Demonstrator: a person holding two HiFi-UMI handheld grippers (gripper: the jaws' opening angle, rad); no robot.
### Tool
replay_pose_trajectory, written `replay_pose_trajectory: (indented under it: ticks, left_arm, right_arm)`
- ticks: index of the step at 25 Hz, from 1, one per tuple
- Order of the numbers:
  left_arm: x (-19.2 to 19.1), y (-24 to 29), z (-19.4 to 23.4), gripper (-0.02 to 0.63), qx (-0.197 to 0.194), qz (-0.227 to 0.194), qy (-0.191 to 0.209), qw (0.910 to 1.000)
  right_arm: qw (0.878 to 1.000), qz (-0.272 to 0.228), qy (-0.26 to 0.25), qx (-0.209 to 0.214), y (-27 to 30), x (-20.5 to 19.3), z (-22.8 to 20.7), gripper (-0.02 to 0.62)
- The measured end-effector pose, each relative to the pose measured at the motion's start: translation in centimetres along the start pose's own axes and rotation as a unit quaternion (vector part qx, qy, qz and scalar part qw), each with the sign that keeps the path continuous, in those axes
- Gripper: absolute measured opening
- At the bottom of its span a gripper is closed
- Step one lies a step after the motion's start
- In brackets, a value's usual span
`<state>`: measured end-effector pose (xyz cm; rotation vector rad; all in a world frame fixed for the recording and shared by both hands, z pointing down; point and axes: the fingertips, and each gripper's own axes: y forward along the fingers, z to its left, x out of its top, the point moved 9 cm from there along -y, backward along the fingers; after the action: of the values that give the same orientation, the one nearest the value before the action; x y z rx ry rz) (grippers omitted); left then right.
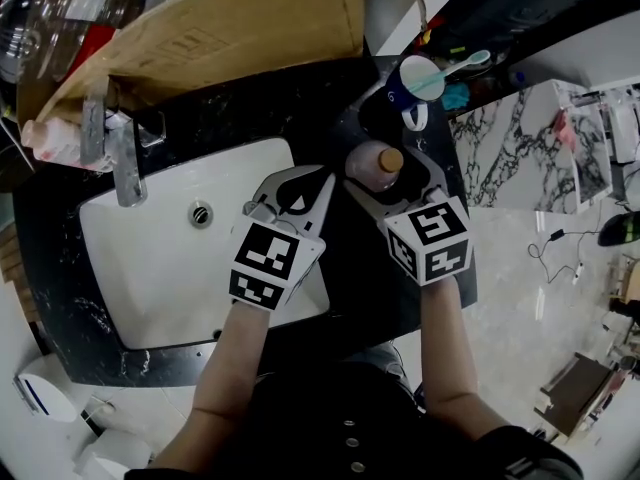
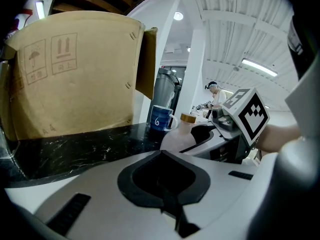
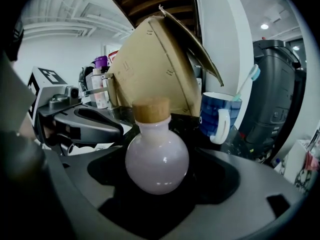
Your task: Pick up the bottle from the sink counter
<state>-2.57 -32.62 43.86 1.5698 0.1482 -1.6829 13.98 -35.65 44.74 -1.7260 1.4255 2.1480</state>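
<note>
A round, pale pink bottle [image 1: 378,164] with a cork-coloured stopper stands upright on the black marble counter [image 1: 300,98], just right of the white sink [image 1: 150,258]. My right gripper [image 1: 392,154] is open, one jaw on each side of the bottle; in the right gripper view a dark gap shows on both sides of the bottle [image 3: 156,156], so the pads do not press on it. My left gripper [image 1: 326,176] hangs over the sink's right edge, left of the bottle, with its jaw tips together and nothing held. The left gripper view shows the bottle [image 2: 182,129] ahead.
A blue mug [image 1: 415,80] holding a toothbrush stands just beyond the bottle. A large cardboard box [image 1: 230,23] leans at the back of the counter. A chrome faucet [image 1: 125,158] rises at the sink's far left. The counter ends right of the right gripper.
</note>
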Motion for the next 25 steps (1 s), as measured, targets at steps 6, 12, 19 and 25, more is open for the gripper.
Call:
replay_pose_trajectory:
  ticks: [6,12,19,25]
  left_arm:
    - [0.1,-0.1,0.1,0.018,0.002,-0.007,-0.018,0.9998]
    - [0.0,-0.1,0.3,0.018,0.005,-0.007,-0.018,0.9998]
    - [-0.1,-0.4,0.8,0.018,0.012,-0.01,-0.023,0.9996]
    - [-0.3,-0.4,1.2,0.018,0.019,-0.014,-0.028,0.9993]
  right_arm:
    - [1.0,0.011,-0.006,0.01,0.8,0.2,0.0,0.402]
    - [0.999,0.031,-0.03,0.012,1.7,0.4,0.2,0.402]
    - [0.998,0.044,-0.037,0.018,2.2,0.6,0.3,0.402]
    - [0.998,0.043,-0.041,0.018,2.4,0.7,0.3,0.407]
